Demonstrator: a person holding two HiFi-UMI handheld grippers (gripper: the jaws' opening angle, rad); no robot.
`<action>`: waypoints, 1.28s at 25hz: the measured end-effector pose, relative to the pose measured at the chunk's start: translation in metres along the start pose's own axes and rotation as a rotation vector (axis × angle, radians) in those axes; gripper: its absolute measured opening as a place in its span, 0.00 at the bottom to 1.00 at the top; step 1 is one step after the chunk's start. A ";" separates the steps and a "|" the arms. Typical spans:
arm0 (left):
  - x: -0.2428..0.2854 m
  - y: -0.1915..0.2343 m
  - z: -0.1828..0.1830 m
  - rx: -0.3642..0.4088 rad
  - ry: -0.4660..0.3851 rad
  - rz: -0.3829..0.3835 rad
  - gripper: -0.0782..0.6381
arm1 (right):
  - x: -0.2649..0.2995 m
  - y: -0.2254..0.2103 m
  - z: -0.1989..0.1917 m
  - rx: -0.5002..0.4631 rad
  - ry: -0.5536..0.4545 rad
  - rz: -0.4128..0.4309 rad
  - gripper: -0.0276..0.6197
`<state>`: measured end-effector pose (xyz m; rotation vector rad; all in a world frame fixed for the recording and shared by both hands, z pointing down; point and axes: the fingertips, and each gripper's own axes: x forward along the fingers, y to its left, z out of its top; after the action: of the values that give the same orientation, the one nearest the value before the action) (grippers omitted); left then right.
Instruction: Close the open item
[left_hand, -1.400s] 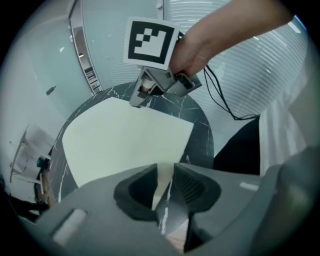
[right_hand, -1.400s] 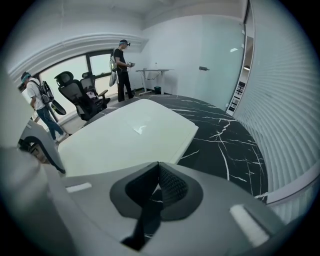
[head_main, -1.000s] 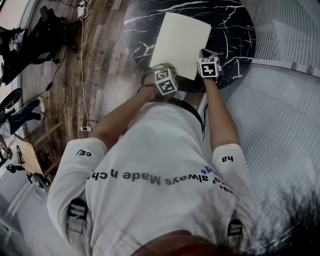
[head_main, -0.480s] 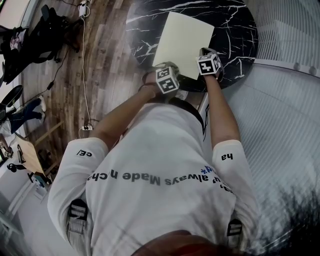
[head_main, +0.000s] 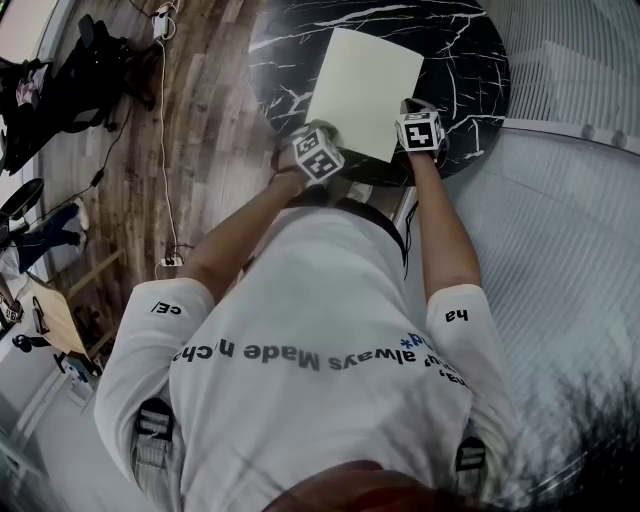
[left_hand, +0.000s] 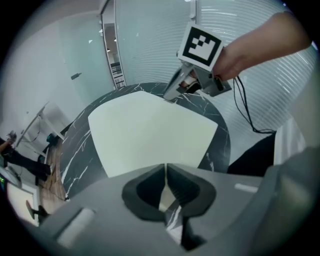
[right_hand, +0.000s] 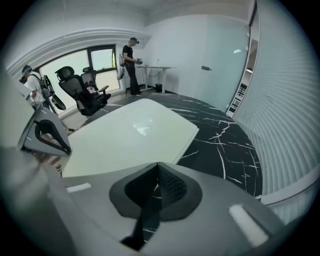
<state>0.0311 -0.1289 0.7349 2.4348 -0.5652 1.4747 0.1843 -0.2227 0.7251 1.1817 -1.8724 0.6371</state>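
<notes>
Cream folder lies flat on black marble table, long axis running away from the person. Left gripper is at its near-left corner; jaws have just been closing, now together, nothing visibly pinched. Right gripper, jaws together, is at the near-right corner.

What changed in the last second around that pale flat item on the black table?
The left gripper slid leftward along the near edge of the pale flat item, toward its corner. Its jaws have just been closing and now stand together, with nothing seen between them. The right gripper, shut, stayed by the item's near right corner. The item lies flat on the black table as before.
</notes>
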 end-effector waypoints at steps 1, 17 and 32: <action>0.000 0.000 0.000 -0.004 -0.001 -0.001 0.13 | 0.001 0.000 -0.003 -0.016 0.011 0.000 0.05; -0.015 0.007 0.009 -0.112 -0.100 -0.005 0.12 | -0.043 0.006 0.017 0.043 -0.196 0.004 0.05; -0.180 0.038 0.126 -0.241 -0.616 0.086 0.11 | -0.223 0.048 0.102 0.033 -0.587 0.007 0.05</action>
<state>0.0394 -0.1766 0.5173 2.6628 -0.9103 0.6009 0.1547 -0.1697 0.4824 1.4970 -2.3520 0.3413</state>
